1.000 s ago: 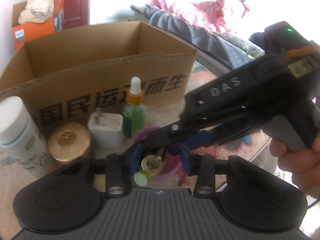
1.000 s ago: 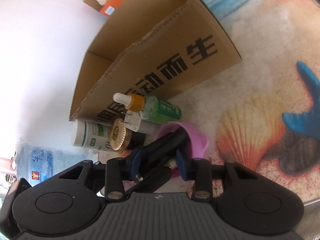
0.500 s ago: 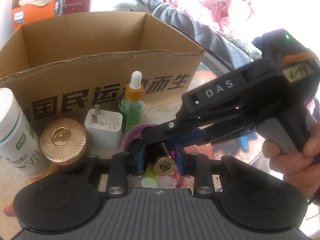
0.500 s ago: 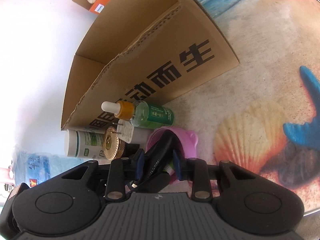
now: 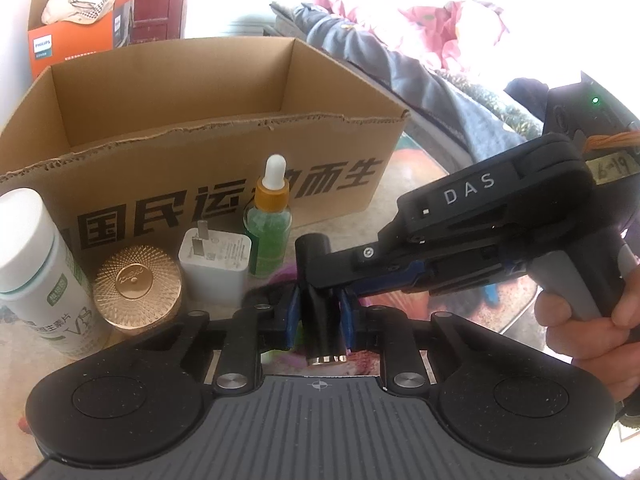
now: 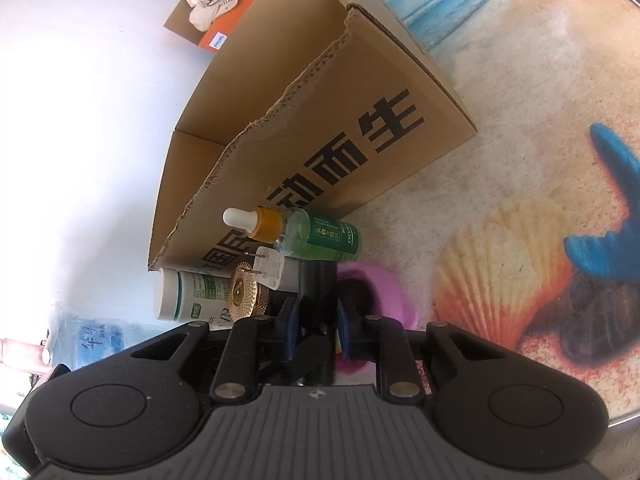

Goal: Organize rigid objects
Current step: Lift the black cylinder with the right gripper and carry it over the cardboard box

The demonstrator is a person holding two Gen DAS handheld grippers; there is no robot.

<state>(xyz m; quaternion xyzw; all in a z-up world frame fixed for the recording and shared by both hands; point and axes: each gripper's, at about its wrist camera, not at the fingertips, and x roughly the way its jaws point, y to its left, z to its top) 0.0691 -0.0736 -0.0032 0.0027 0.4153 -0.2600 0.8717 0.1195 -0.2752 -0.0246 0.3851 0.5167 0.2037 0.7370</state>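
Observation:
My left gripper [image 5: 320,312] is shut on a black tube with a gold end [image 5: 320,320], held upright above the table. My right gripper [image 6: 318,324] comes in from the right in the left wrist view and its fingers [image 5: 340,264] close on the same black tube [image 6: 316,284] near its top. An open cardboard box [image 5: 224,128] stands just behind; it also shows in the right wrist view [image 6: 360,120]. A pink cup [image 6: 372,292] sits under the grippers.
In front of the box stand a green dropper bottle [image 5: 269,220], a white charger plug [image 5: 214,264], a gold round lid [image 5: 136,284] and a white bottle [image 5: 36,268]. An orange box [image 5: 72,28] is far behind. The table's edge [image 6: 624,420] curves at right.
The black tube has been lifted out of the pink cup and turned upright between both grippers. Both grippers rose; the box's inside now shows more.

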